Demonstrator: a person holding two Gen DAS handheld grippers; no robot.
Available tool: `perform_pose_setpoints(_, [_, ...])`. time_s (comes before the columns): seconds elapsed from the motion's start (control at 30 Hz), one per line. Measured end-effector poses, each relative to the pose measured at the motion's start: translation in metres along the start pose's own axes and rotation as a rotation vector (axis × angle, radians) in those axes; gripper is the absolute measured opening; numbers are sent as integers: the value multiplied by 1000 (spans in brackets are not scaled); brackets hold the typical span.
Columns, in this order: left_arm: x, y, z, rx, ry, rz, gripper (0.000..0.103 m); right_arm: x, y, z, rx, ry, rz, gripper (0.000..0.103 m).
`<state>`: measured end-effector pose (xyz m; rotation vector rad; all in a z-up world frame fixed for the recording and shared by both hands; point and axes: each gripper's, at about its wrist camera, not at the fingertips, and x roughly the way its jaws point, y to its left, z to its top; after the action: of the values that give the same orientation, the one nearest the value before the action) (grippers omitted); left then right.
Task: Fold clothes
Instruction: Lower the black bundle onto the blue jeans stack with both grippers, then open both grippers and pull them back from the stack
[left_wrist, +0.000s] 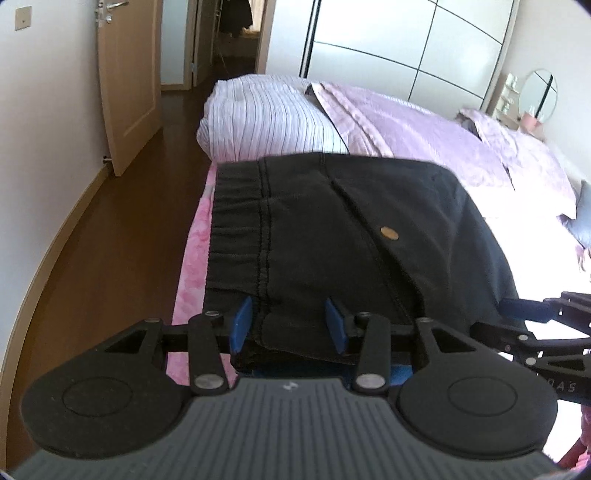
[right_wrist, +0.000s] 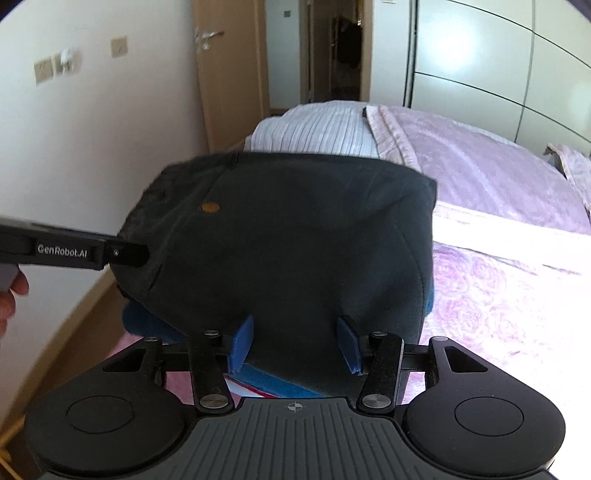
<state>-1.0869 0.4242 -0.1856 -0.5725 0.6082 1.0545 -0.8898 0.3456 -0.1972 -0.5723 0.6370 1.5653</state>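
Note:
A folded black garment (left_wrist: 332, 229) with an elastic waistband and a brass button (left_wrist: 389, 233) lies at the bed's left edge. My left gripper (left_wrist: 290, 325) is open, its blue pads on either side of the garment's near waistband corner. The right wrist view shows the same black garment (right_wrist: 295, 229) resting on a blue cloth (right_wrist: 147, 321). My right gripper (right_wrist: 293, 343) is open too, straddling the near edge. The right gripper (left_wrist: 517, 310) shows at the right of the left wrist view. In the right wrist view the left gripper (right_wrist: 129, 254) touches the garment's left side.
The pink floral sheet (left_wrist: 192, 266) covers the bed. A striped duvet (left_wrist: 266, 118) and lilac blanket (left_wrist: 424, 133) lie beyond. Wood floor (left_wrist: 129, 240) and an open door (left_wrist: 129, 85) are on the left, a white wardrobe (left_wrist: 406, 37) behind. A person's hand (right_wrist: 11, 295) holds the left gripper.

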Motion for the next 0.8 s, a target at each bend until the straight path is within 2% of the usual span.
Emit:
perform_pose_setpoints(0.37, [-35, -8, 9, -54, 20, 25, 40, -25, -14, 1, 109, -10, 38, 51])
perform_pose_setpoints(0.53, [-60, -13, 8, -84, 44, 43, 45, -44, -10, -2, 119, -13, 41, 51])
perform_pose_setpoints(0.63, [-75, -19, 7, -95, 69, 52, 48, -62, -5, -4, 130, 6, 35, 51])
perform_pose_setpoints(0.7, [-87, -26, 6, -89, 78, 56, 53, -74, -2, -5, 142, 24, 32, 51])
perform_pose_setpoints(0.8, [-104, -38, 2, -75, 83, 71, 54, -87, 0, -11, 186, 79, 30, 51])
